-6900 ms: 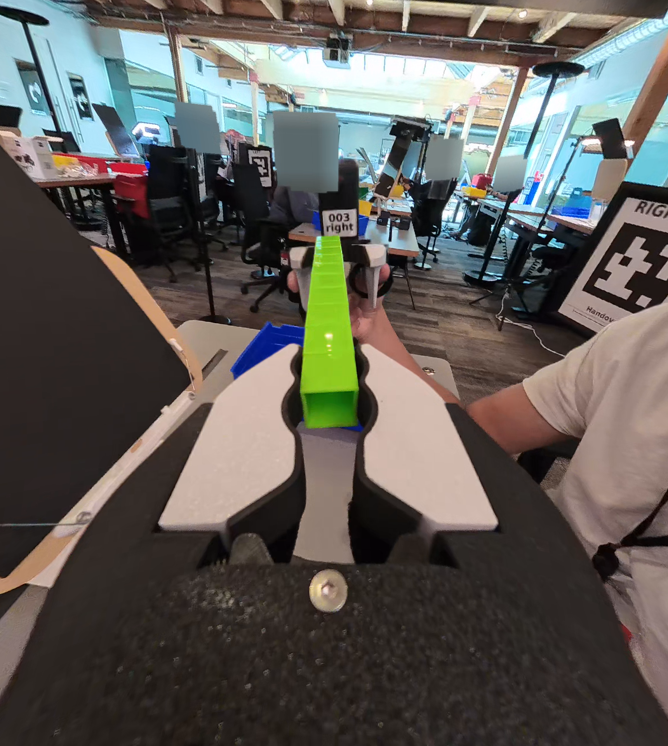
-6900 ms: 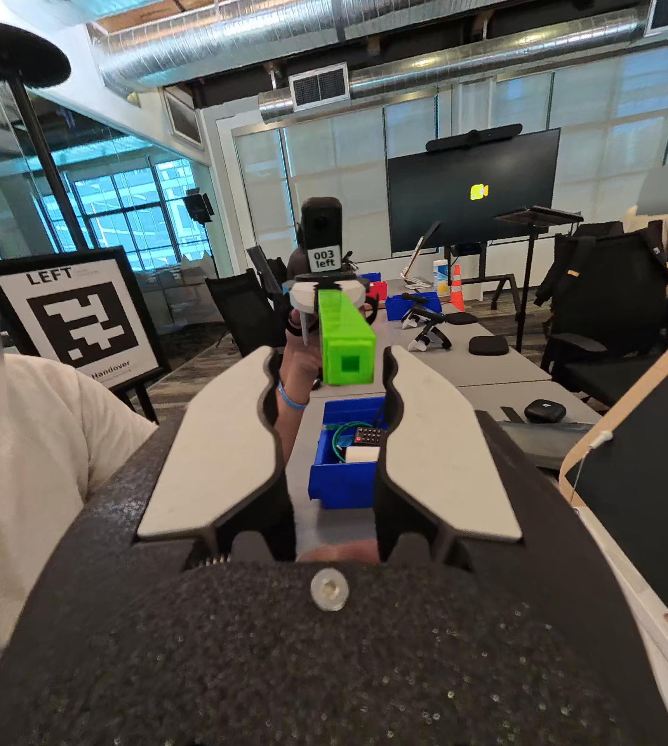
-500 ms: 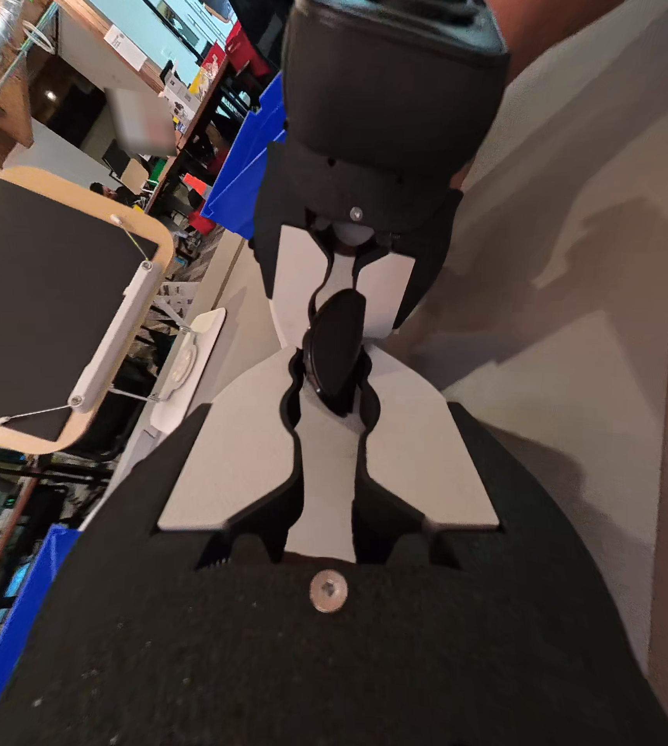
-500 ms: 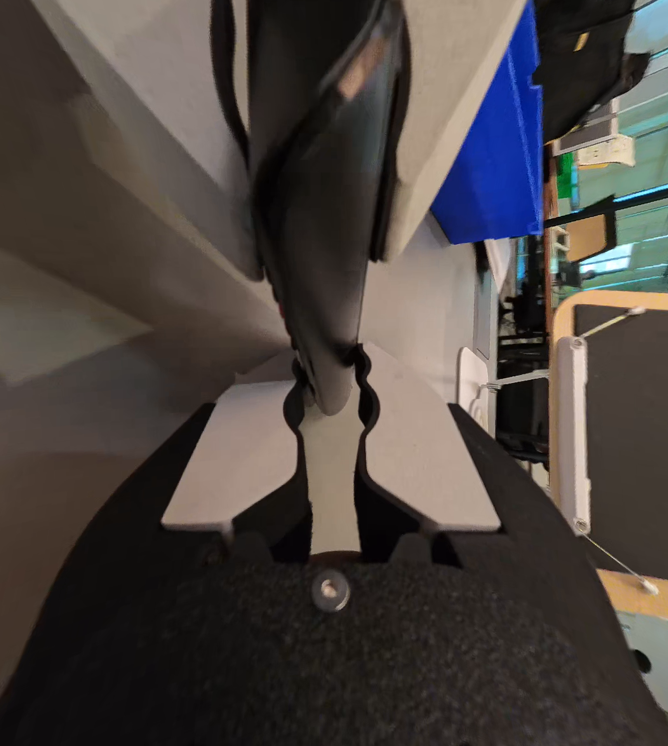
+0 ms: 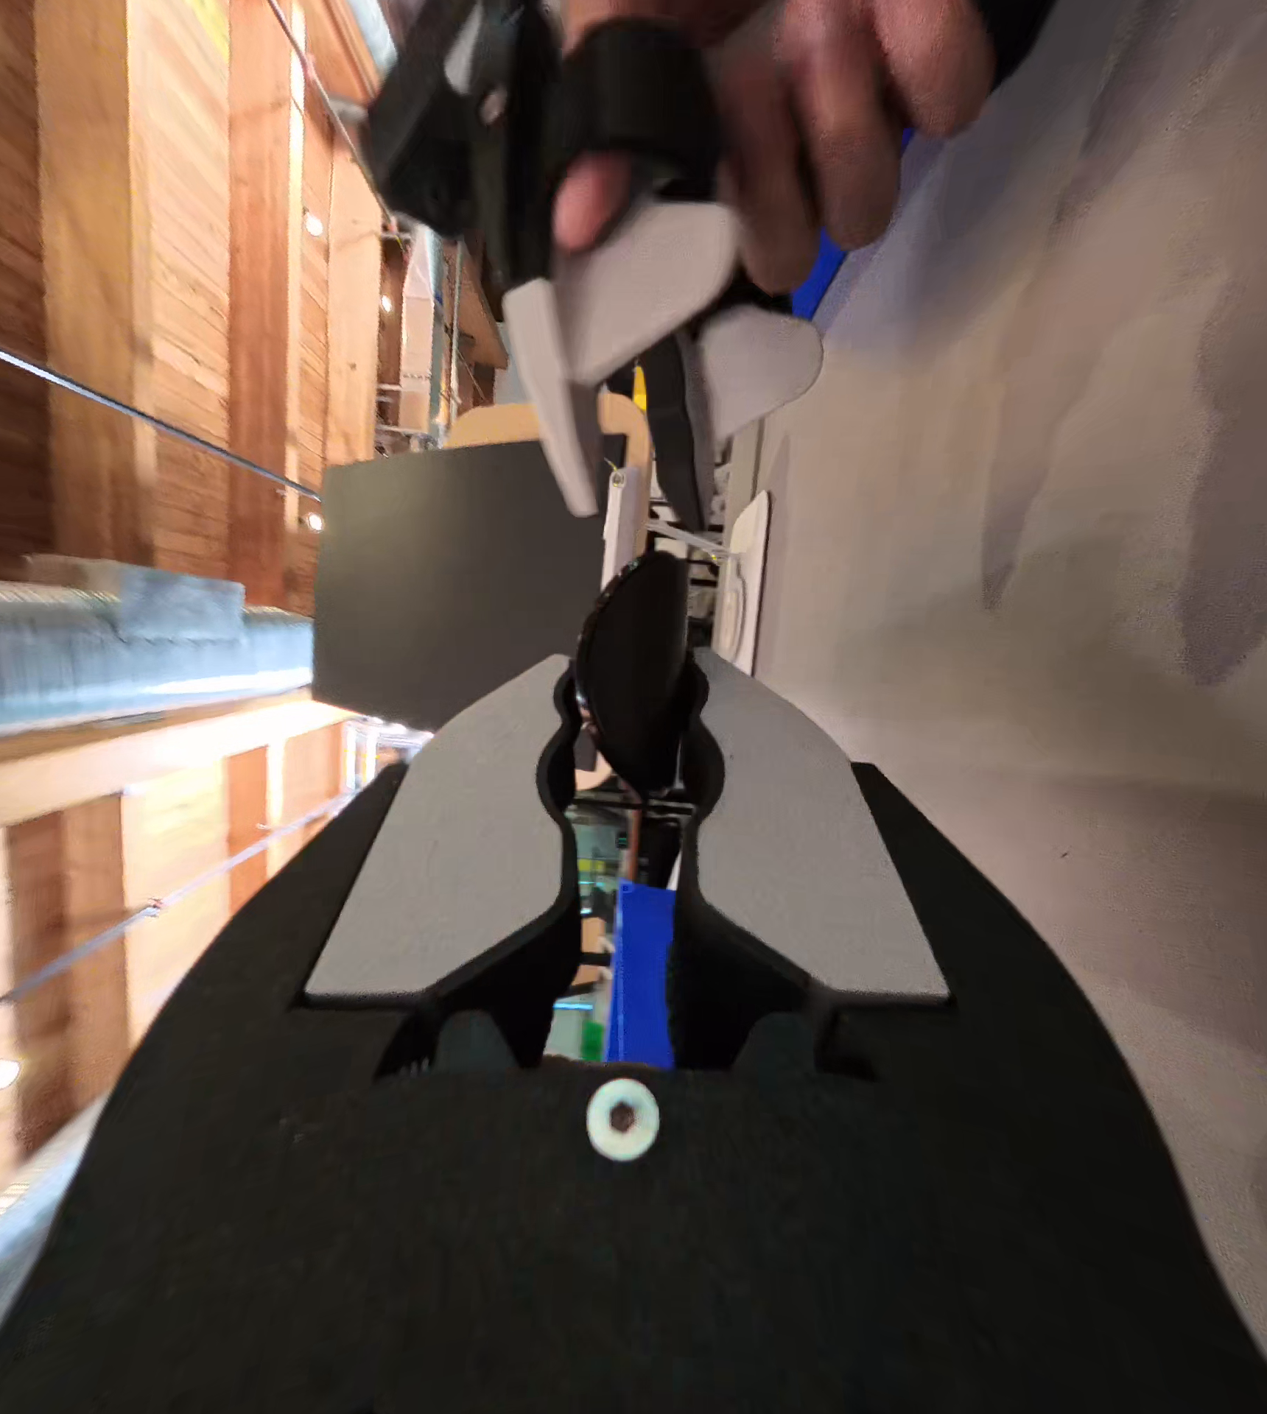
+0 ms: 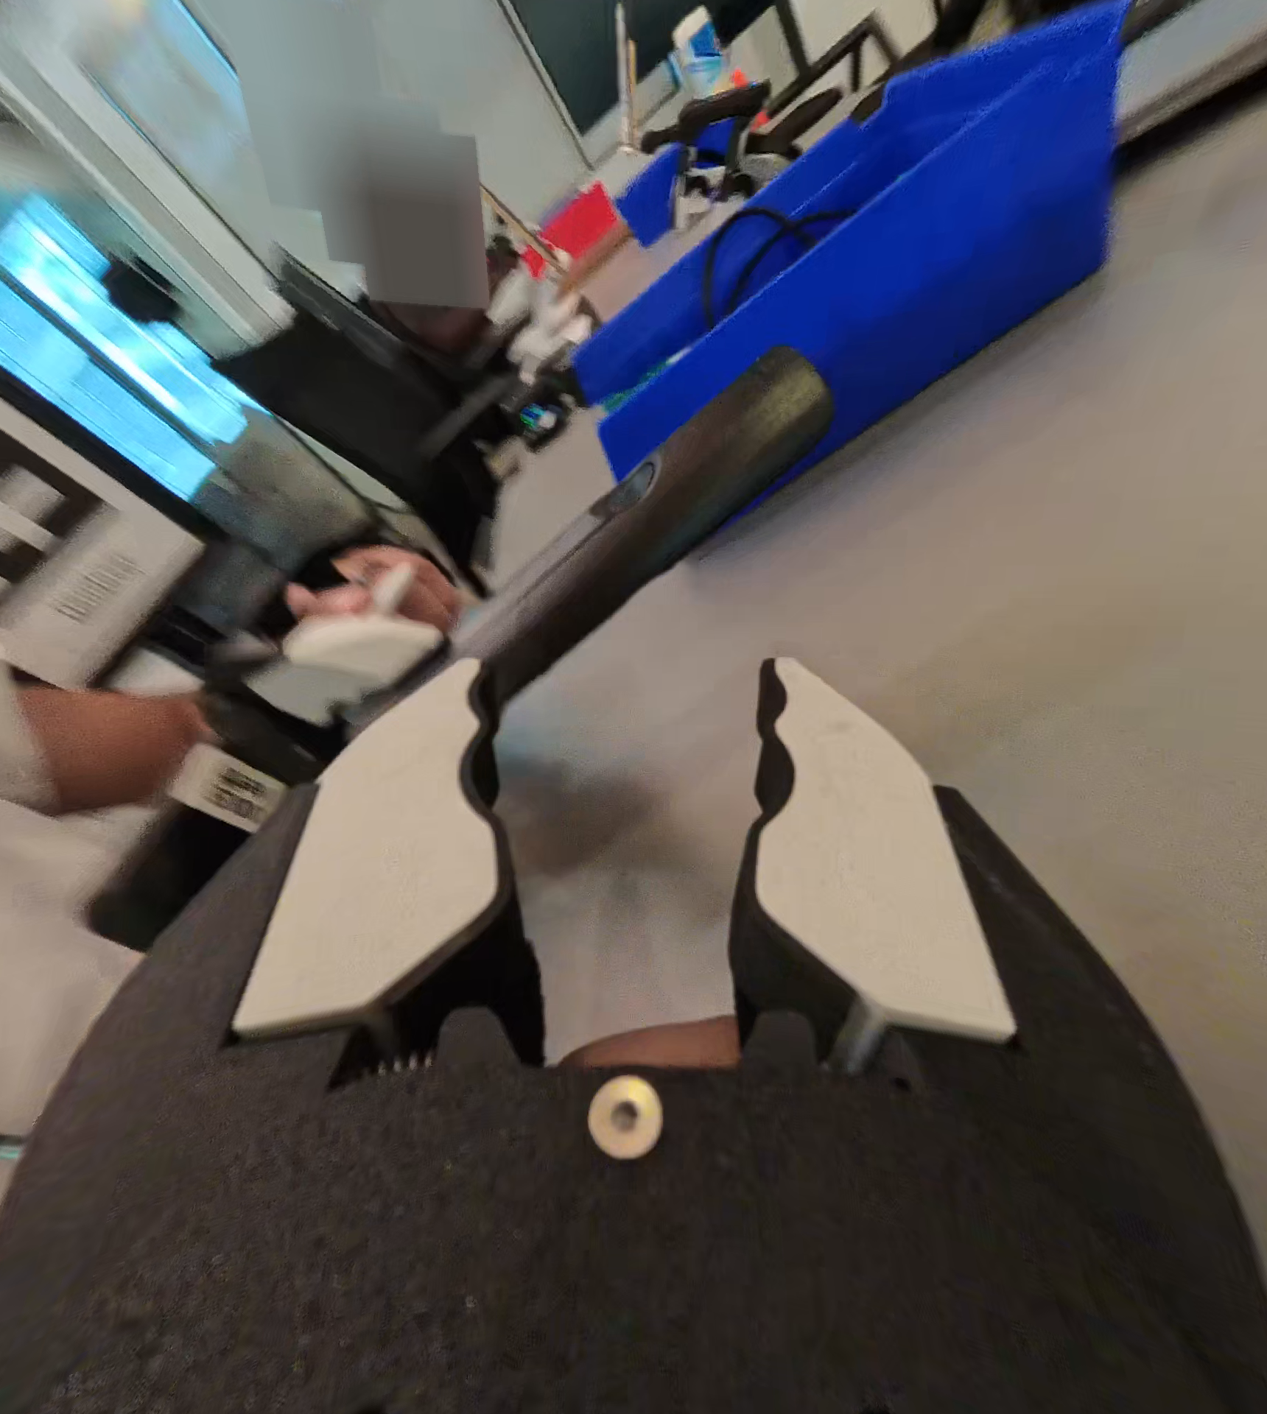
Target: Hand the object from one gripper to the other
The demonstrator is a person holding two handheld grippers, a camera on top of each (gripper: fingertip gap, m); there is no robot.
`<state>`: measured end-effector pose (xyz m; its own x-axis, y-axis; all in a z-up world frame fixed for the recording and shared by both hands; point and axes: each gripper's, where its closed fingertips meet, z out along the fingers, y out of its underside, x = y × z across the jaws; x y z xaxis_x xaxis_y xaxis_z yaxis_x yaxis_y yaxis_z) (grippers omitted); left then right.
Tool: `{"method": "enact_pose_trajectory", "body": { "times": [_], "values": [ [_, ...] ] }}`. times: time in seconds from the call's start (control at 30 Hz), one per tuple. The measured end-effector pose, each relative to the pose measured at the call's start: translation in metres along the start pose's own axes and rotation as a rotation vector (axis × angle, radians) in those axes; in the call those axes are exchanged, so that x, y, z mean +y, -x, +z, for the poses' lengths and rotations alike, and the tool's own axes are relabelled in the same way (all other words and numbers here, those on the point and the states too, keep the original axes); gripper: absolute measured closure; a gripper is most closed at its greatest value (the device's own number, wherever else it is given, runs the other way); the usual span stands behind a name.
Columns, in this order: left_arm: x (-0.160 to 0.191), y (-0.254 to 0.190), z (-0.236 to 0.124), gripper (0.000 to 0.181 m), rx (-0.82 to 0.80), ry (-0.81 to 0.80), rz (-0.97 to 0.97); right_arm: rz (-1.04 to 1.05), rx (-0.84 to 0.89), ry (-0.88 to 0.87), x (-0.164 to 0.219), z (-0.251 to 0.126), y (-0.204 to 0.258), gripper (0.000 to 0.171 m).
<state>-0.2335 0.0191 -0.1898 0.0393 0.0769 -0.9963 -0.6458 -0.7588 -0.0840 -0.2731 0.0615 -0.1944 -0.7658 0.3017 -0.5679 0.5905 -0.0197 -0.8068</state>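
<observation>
Left wrist view: the left hand-held gripper [image 5: 634, 689] is clamped on the near end of a dark, slim, elongated object [image 5: 634, 673], pinched edge-on between the finger notches. Its long axis runs straight out along the fingers, away from the camera. The right hand-held gripper [image 5: 638, 474] hangs just beyond the free end, fingers parted and not touching the object, with a hand [image 5: 791, 115] on its grip. In the right wrist view the right hand-held gripper [image 6: 623, 719] is spread wide with nothing between its fingers. The object [image 6: 699, 482] runs diagonally from lower left, where the left hand-held gripper [image 6: 362, 658] holds it, up and right over the grey tabletop [image 6: 1074, 612], free rounded end toward a blue bin [image 6: 959, 252]. It lies ahead and left of the right fingers, passing just beyond the left fingertip, off the gap's centreline. Judged: transfer to the left looks done; any regrasp would need the right jaws shifted left and turned across the axis.
</observation>
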Motion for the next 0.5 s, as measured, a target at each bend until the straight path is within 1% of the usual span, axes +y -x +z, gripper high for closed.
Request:
{"method": "enact_pose_trajectory", "body": {
  "times": [0.07, 0.17, 0.23, 0.27, 0.33, 0.37, 0.4, 0.5],
  "values": [
    [-0.007, -0.001, -0.001, 0.158, -0.029, -0.014, 0.074, 0.175, -0.099, -0.014, 0.000, 0.006, 0.007, 0.105],
    [-0.017, 0.001, -0.003, 0.158, -0.059, -0.031, 0.123, 0.375, -0.232, -0.049, 0.001, 0.016, 0.020, 0.107],
    [-0.019, 0.001, -0.003, 0.158, -0.064, -0.033, 0.130, 0.464, -0.373, -0.055, 0.002, 0.021, 0.037, 0.120],
    [-0.019, 0.001, -0.002, 0.158, -0.065, -0.030, 0.133, 0.489, -0.417, -0.035, 0.005, 0.023, 0.043, 0.121],
    [-0.017, 0.000, -0.002, 0.158, -0.061, -0.027, 0.132, 0.522, -0.445, -0.004, 0.012, 0.031, 0.050, 0.125],
    [-0.017, 0.000, -0.002, 0.158, -0.058, -0.028, 0.129, 0.538, -0.456, -0.003, 0.013, 0.033, 0.052, 0.132],
    [-0.017, -0.001, -0.001, 0.158, -0.055, -0.028, 0.123, 0.554, -0.460, -0.002, 0.014, 0.036, 0.052, 0.141],
    [-0.015, -0.004, 0.001, 0.157, -0.035, -0.005, 0.076, 0.588, -0.447, -0.005, 0.015, 0.039, 0.047, 0.145]
  ]
}}
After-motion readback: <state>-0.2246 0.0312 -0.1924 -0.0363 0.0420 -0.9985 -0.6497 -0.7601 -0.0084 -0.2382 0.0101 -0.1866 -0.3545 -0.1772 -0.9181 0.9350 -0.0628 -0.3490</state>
